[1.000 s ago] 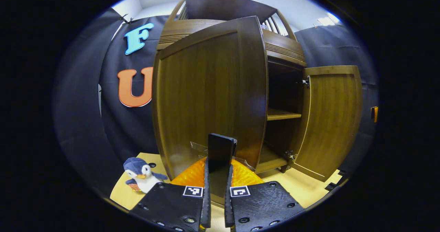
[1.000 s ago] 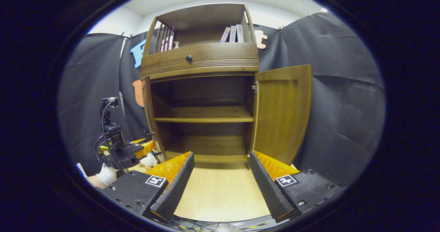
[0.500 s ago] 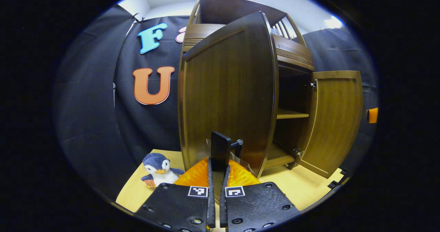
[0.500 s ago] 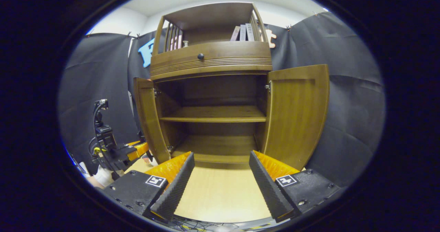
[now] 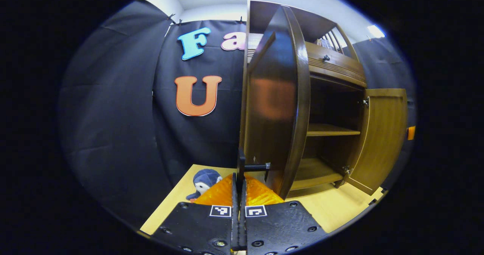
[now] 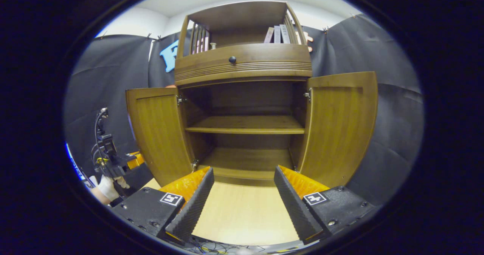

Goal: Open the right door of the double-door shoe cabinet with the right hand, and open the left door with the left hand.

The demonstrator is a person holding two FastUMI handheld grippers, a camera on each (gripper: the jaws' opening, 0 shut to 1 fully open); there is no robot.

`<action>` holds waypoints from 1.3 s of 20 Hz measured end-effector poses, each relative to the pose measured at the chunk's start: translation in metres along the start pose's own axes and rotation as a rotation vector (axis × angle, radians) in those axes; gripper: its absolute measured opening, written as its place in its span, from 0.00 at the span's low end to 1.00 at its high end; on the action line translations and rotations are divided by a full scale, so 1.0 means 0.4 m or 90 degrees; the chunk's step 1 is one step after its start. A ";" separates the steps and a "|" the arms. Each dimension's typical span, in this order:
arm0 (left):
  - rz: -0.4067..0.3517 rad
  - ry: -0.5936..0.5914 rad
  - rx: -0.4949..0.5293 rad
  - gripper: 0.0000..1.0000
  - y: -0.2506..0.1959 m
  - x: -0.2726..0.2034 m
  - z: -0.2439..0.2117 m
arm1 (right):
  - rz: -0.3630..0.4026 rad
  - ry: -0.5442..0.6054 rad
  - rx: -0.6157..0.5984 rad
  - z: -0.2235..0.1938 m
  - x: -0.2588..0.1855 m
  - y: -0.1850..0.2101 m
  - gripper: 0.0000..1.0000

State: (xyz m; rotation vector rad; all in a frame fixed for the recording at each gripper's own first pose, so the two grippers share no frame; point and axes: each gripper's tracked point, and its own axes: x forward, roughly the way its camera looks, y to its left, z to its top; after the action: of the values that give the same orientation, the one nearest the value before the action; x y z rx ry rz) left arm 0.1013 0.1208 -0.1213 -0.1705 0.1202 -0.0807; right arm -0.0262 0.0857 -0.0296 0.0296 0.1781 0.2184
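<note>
Black screwed tool (image 6: 242,206), square markers, white glove (image 6: 107,187)

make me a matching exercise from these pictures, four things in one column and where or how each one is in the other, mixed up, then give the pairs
Things
1. left gripper
2. right gripper
3. toy penguin
4. books

Place or state
A. standing on the cabinet's top shelf
B. open, holding nothing, facing the open cabinet
C. on the table, by the left door
D. shut on that door's handle

Pairs: 1-D, 2-B, 3-C, 4-A
</note>
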 end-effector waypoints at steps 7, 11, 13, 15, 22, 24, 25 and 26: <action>-0.045 -0.012 0.021 0.00 0.042 0.009 0.008 | 0.006 0.009 -0.003 -0.014 0.015 0.012 1.00; -0.083 -0.007 0.028 0.00 0.079 0.017 0.009 | 0.008 0.014 -0.005 -0.015 0.020 0.011 1.00; -0.102 -0.004 0.038 0.00 0.099 0.024 0.008 | 0.008 0.014 -0.007 -0.014 0.022 0.011 1.00; -0.125 0.001 0.040 0.00 0.113 0.025 0.010 | 0.009 0.016 -0.009 -0.015 0.025 0.011 1.00; -0.191 -0.007 0.060 0.00 0.131 0.031 0.014 | 0.018 0.030 -0.016 -0.032 0.027 0.022 1.00; -0.188 0.009 0.066 0.06 0.136 0.025 0.006 | 0.019 0.035 -0.019 -0.038 0.028 0.020 1.00; -0.181 0.008 0.071 0.10 0.146 0.017 0.010 | 0.019 0.036 -0.020 -0.033 0.034 0.016 1.00; -0.173 0.007 0.076 0.12 0.152 0.015 0.018 | 0.020 0.035 -0.020 -0.033 0.034 0.016 1.00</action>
State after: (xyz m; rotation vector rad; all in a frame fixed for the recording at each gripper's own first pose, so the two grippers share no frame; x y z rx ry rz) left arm 0.1124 0.1813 -0.1257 -0.0666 0.1018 -0.3591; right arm -0.0169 0.0952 -0.0446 -0.0050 0.2291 0.2537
